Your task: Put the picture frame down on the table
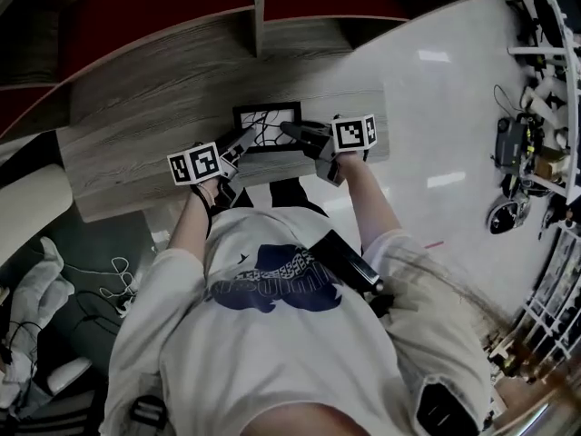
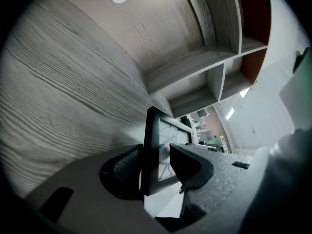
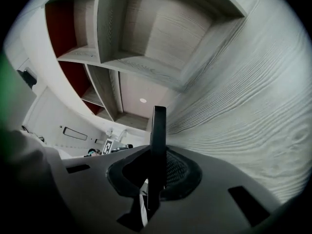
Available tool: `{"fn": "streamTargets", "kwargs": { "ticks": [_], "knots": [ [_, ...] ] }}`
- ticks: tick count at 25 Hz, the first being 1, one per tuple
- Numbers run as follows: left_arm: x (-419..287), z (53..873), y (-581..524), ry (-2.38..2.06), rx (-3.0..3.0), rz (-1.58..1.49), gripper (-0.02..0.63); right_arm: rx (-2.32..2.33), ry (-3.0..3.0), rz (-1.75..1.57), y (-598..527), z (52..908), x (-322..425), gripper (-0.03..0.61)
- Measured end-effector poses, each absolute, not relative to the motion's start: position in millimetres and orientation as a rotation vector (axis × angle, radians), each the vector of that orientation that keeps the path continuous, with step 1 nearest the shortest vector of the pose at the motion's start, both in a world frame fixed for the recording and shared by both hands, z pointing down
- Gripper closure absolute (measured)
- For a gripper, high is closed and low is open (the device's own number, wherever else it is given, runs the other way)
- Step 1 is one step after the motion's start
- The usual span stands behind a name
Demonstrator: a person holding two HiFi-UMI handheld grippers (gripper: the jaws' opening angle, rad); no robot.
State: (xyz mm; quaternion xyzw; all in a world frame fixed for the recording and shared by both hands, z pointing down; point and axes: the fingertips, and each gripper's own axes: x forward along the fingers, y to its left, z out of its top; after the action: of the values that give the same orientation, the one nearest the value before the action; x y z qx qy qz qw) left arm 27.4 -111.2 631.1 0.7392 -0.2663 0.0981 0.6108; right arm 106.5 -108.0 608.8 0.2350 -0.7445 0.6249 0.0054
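Observation:
A black picture frame [image 1: 267, 125] with a line drawing lies on the grey wood table [image 1: 127, 153], just ahead of the person. My left gripper [image 1: 238, 146] reaches its left side. In the left gripper view the frame [image 2: 152, 145] stands between the jaws of that gripper [image 2: 156, 167], which are open, with a gap showing on the glass side. My right gripper [image 1: 295, 132] is at the frame's right side. In the right gripper view the frame's thin edge [image 3: 158, 130] sits pinched between the pads of the right gripper [image 3: 155, 174], shut on it.
Wooden shelf cubbies [image 1: 163, 25] with red backs rise behind the table. White floor spreads to the right, where a rack with gear [image 1: 536, 107] stands. Loose cables [image 1: 109, 289] and pale cloth lie on the dark floor at the left.

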Motion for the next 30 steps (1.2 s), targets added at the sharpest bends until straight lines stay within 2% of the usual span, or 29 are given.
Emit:
{"fn": "streamTargets", "kwargs": {
  "ticks": [18, 30],
  "knots": [
    [1, 641, -108, -0.707, 1.668, 0.233, 0.46, 0.755, -2.254, 1.962, -110, 631, 108, 0.555],
    [5, 648, -106, -0.743, 1.657, 0.326, 0.46, 0.925, -2.136, 1.639, -115, 630, 107, 0.505]
  ]
}}
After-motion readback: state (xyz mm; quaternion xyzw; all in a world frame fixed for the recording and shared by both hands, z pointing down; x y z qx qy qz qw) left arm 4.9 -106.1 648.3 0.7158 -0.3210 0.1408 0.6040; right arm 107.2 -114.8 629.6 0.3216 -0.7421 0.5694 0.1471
